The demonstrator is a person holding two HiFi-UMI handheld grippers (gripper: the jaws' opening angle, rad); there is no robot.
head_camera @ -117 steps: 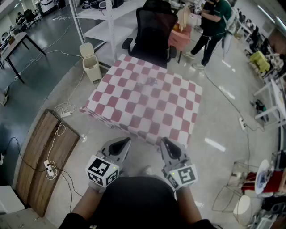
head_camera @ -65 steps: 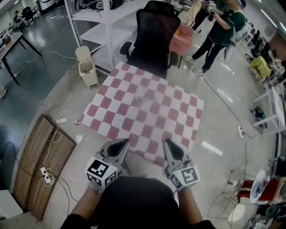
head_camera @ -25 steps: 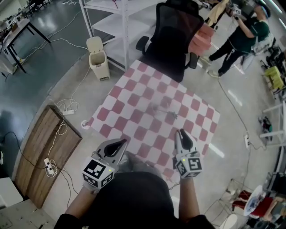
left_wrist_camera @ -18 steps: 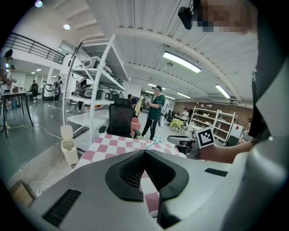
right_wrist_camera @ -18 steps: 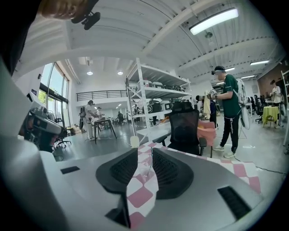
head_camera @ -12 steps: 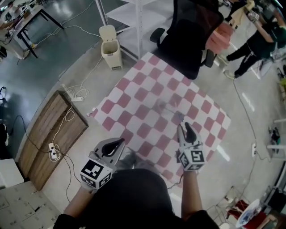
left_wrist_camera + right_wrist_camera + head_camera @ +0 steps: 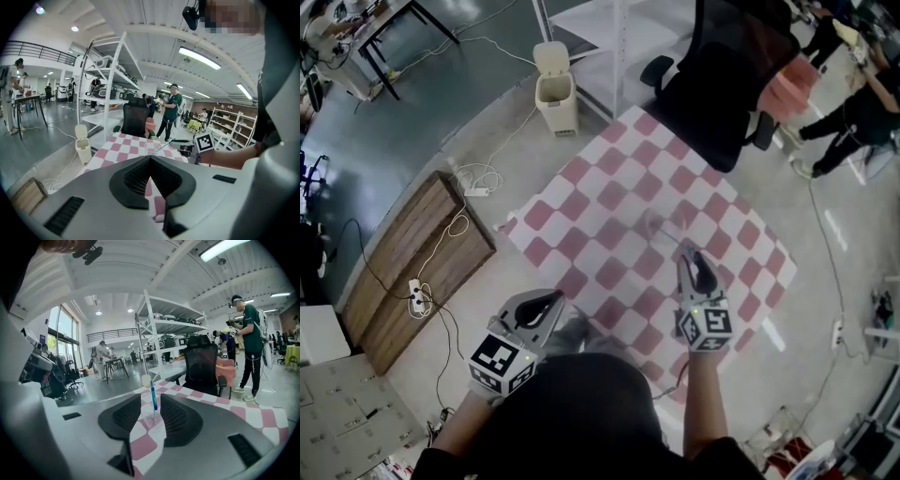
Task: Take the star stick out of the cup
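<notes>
The right gripper (image 7: pixel 151 404) has its jaws spread wide, having just been opening, and they grip nothing. The clear cup (image 7: pixel 152 418) with the blue star stick (image 7: pixel 153 397) standing in it shows in the gap just past the tips, untouched. The cup sits about the middle of the checkered table (image 7: pixel 581 178), with the left gripper (image 7: pixel 150 160) closed and empty by the near edge.

Clr plastic cup (image 7: pixel 152 418); matt chk'd cloth (image 7: pixel 619 202).
</notes>
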